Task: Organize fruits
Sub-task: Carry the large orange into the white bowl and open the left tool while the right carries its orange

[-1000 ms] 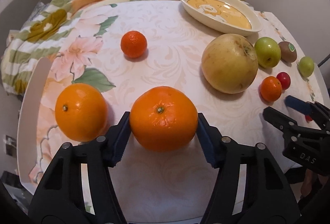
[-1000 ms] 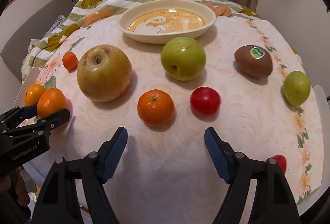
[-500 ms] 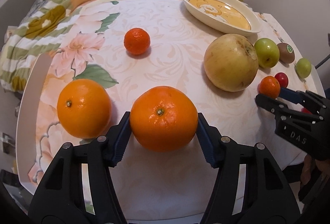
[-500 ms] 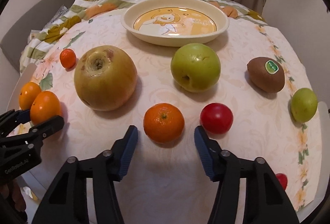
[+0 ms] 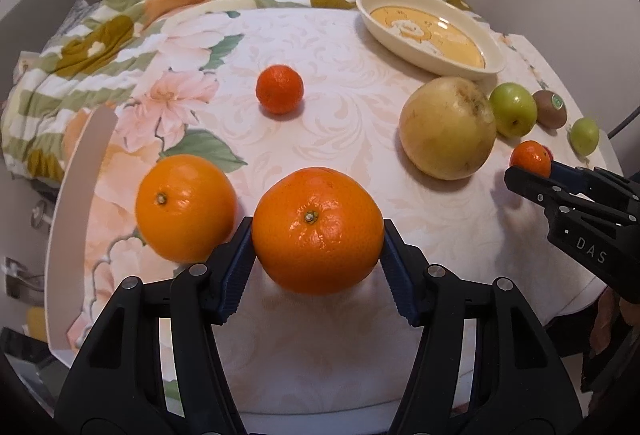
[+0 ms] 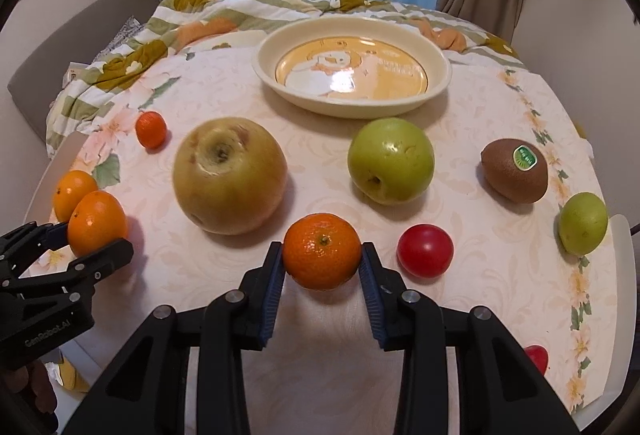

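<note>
Gripping a large round orange between its blue ribbed pads, the left claw sits at the near edge of the counter, which carries a pale floral cloth. Left wrist view: a second large orange lies just beside the held one, on its left. A small deep-orange mandarin sits alone farther back. To the right stand a big yellow-brown pear-like fruit, a green apple, a brown kiwi with green sticker and a small green fruit. A cream oval dish with yellow cartoon centre sits at the back.

Right wrist view: the right claw is closed on a medium orange tangerine, pads touching both sides. A red tomato-like fruit lies just right of it. The yellow-brown fruit and green apple sit behind, the dish beyond them, empty of fruit. The left claw shows at far left, holding its orange.
</note>
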The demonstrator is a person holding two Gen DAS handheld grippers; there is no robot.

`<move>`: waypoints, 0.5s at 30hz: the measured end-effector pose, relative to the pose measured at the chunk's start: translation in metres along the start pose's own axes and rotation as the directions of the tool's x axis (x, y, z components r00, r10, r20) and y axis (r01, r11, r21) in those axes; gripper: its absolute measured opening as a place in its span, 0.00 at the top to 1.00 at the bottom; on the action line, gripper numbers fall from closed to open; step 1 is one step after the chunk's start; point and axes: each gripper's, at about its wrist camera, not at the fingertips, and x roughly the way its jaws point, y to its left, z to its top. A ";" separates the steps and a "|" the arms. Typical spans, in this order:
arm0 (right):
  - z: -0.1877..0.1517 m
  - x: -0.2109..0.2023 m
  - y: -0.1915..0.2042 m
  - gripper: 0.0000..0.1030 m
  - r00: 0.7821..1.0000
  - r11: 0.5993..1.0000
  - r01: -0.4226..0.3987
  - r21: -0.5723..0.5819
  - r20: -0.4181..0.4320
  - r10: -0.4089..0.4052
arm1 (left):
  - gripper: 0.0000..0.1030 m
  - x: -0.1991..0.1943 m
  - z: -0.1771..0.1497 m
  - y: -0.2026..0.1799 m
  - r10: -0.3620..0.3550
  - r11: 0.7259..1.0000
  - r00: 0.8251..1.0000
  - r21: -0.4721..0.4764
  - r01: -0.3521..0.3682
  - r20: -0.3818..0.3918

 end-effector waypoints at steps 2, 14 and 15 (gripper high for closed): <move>0.003 -0.006 0.002 0.67 1.000 1.000 0.002 0.001 0.011 -0.002 | 0.35 -0.007 0.002 0.001 -0.003 1.000 1.000 -0.002 0.003 0.011; 0.037 -0.067 0.003 0.67 0.995 0.999 0.012 0.039 0.098 -0.016 | 0.35 -0.065 0.046 0.008 -0.030 0.999 0.994 0.017 0.029 0.108; 0.040 -0.071 0.002 0.67 0.994 0.999 0.012 0.045 0.105 -0.017 | 0.35 -0.069 0.052 0.008 -0.035 0.999 0.993 0.021 0.033 0.117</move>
